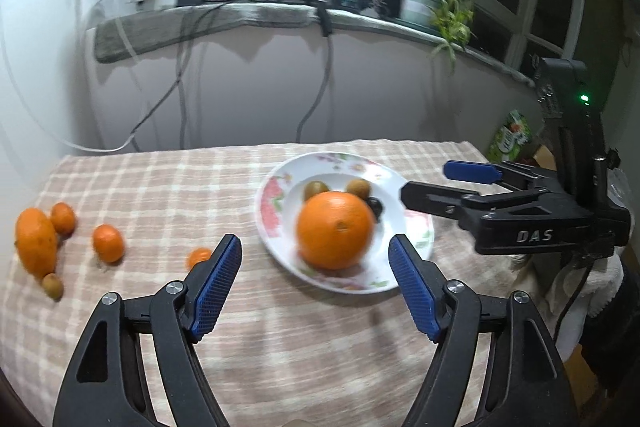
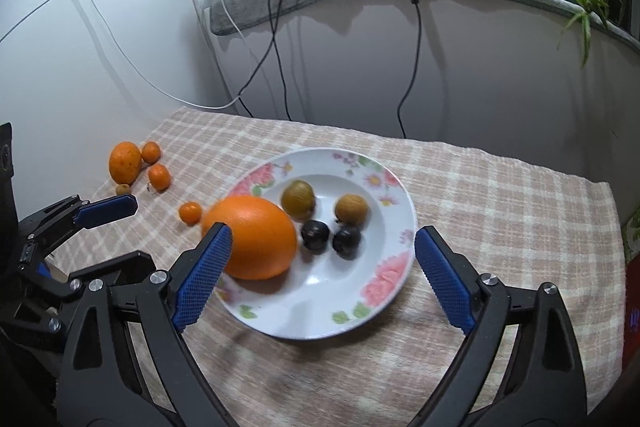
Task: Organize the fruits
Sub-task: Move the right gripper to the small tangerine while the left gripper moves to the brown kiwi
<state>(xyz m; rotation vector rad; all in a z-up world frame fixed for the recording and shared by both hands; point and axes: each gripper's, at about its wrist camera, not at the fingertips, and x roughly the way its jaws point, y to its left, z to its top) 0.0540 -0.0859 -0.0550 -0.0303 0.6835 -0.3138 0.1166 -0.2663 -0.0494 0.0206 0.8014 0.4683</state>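
A large orange [image 1: 335,230] [image 2: 256,237] lies on the near-left part of a white floral plate [image 1: 416,227] [image 2: 320,307], blurred as if moving. The plate also holds two green-brown fruits [image 2: 298,199] [image 2: 351,209] and two dark round fruits [image 2: 315,235] [image 2: 346,239]. My left gripper [image 1: 316,247] is open, its jaws wide apart just in front of the orange. My right gripper [image 2: 320,247] is open above the plate's near side; it also shows at the right in the left wrist view [image 1: 436,183].
On the checked tablecloth [image 1: 160,195] to the left lie a big orange fruit [image 1: 36,247], three small oranges [image 1: 108,243] [image 1: 63,218] [image 1: 199,257] and a small brown fruit [image 1: 53,286]. Cables hang down the wall behind. A potted plant [image 1: 436,3] stands on the sill.
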